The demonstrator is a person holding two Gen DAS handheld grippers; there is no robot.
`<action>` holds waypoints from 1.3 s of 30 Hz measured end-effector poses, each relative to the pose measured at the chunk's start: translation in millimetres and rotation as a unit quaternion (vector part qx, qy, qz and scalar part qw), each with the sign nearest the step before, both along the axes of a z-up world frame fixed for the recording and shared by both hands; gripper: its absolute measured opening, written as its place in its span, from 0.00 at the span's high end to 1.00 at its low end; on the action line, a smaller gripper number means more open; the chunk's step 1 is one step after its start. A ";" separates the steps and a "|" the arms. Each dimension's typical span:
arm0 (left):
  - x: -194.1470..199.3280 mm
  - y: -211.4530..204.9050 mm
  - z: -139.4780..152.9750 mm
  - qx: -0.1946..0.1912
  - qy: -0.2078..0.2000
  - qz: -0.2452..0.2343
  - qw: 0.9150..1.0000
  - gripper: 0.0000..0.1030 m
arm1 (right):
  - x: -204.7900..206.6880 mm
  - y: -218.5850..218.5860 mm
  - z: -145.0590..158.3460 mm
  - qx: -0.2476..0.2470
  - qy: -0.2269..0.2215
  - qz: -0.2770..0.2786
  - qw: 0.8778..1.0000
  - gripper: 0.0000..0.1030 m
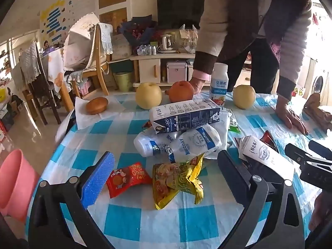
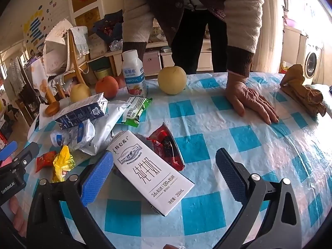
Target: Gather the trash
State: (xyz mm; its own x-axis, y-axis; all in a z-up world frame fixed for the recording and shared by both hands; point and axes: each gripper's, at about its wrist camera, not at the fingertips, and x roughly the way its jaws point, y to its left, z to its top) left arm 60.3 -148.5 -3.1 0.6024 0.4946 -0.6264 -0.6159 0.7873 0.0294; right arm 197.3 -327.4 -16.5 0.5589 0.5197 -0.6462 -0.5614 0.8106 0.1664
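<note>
Both jaws are spread wide, nothing held: the left gripper [image 1: 166, 178] is poised over a yellow crinkled snack wrapper [image 1: 176, 181], the right gripper [image 2: 164, 178] over a white rectangular milk carton [image 2: 152, 171] on the blue-checked tablecloth [image 2: 259, 155].

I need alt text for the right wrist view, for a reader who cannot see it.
An open hand-held gripper hovers over a white milk carton lying on a blue checked tablecloth. Wrappers, bottles and fruit lie behind it, and a standing person presses one hand on the table.
</note>
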 end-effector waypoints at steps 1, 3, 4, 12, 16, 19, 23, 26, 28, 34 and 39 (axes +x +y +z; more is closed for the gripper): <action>-0.4 0.1 0.2 -0.003 0.000 -0.001 1.000 0.05 | 0.0 0.9 -0.3 -0.002 -0.001 0.001 1.000 0.03; -1.1 0.2 -0.3 -0.007 -0.001 -0.001 1.000 0.05 | 0.5 1.3 -0.4 -0.005 -0.001 0.001 1.000 0.03; -1.4 0.1 -0.5 -0.007 0.000 0.000 1.000 0.05 | 0.5 1.7 -0.7 -0.005 -0.003 0.002 1.000 0.03; 0.4 1.1 -2.5 -0.006 0.000 0.006 1.000 0.05 | -1.5 2.7 -2.6 -0.007 -0.015 0.002 1.000 0.03; 0.4 1.1 -2.6 -0.006 0.000 0.007 1.000 0.05 | -1.7 3.2 -4.4 -0.007 -0.016 0.003 1.000 0.03; 0.3 3.0 -4.4 -0.006 0.000 0.009 1.000 0.05 | -1.6 3.0 -4.2 -0.004 -0.019 0.003 1.000 0.03; -0.3 3.5 -5.5 -0.005 0.000 0.010 1.000 0.05 | -1.9 3.2 -4.7 -0.001 -0.025 0.002 1.000 0.03; -0.8 4.2 -5.9 -0.005 0.001 0.011 1.000 0.05 | -1.8 3.2 -4.7 -0.002 -0.025 0.003 1.000 0.03; -0.9 4.2 -5.8 -0.005 0.001 0.010 1.000 0.05 | -1.8 3.1 -4.2 -0.001 -0.027 0.002 1.000 0.03; -1.4 4.8 -5.8 -0.006 0.001 0.010 1.000 0.05 | -1.9 2.9 -3.9 0.001 -0.030 0.002 1.000 0.03; -1.1 4.4 -5.2 -0.006 0.001 0.010 1.000 0.05 | -2.0 3.0 -3.7 0.003 -0.032 0.002 0.999 0.03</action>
State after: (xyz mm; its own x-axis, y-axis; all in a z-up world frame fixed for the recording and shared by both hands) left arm 59.3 -144.1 -8.3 0.5910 0.4997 -0.6332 -0.6319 0.7747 0.0216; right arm 195.3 -324.5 -20.2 0.5973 0.5257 -0.6057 -0.5747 0.8073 0.1340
